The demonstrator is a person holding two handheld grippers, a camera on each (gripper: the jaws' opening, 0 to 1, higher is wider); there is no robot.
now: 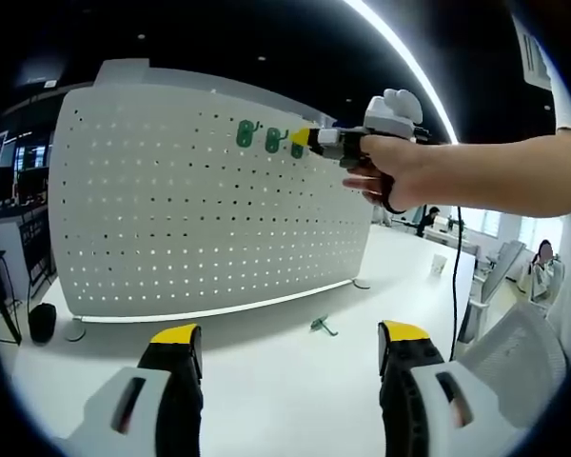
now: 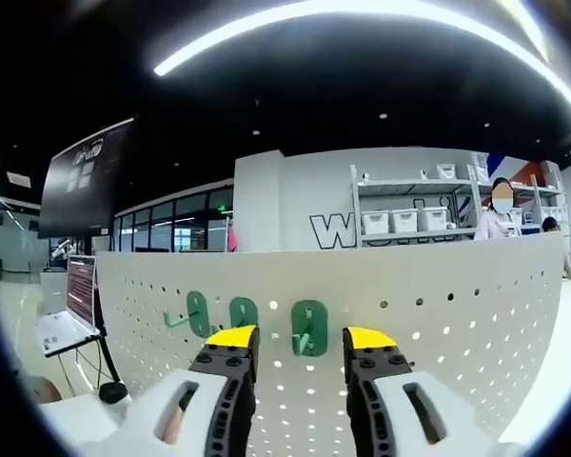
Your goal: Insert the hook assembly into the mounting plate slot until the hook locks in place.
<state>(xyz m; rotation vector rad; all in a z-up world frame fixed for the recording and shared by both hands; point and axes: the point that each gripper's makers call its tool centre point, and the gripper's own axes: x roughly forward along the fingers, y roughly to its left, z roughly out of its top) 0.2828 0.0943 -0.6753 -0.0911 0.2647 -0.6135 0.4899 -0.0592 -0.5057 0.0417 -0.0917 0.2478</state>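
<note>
While my right gripper [image 2: 299, 345] stands with jaws apart around the third green hook [image 2: 309, 328], I cannot tell if they touch it. It is an oval green plate, long axis vertical, peg pointing out from the white pegboard [image 2: 438, 333]. My left gripper [image 1: 290, 345] is wide, holding nothing, above the table [image 1: 295, 390], where another green hook [image 1: 322, 326] lies.

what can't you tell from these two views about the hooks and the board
- Rightmost green hook: whether it is locked into the pegboard; its back is hidden against the board in the right gripper view.
- Same hook in the left gripper view: the right gripper covers it.
- Middle hook: its lower part is hidden behind a yellow jaw tip.
- Loose hook on the table: too small to make out its shape.
</note>
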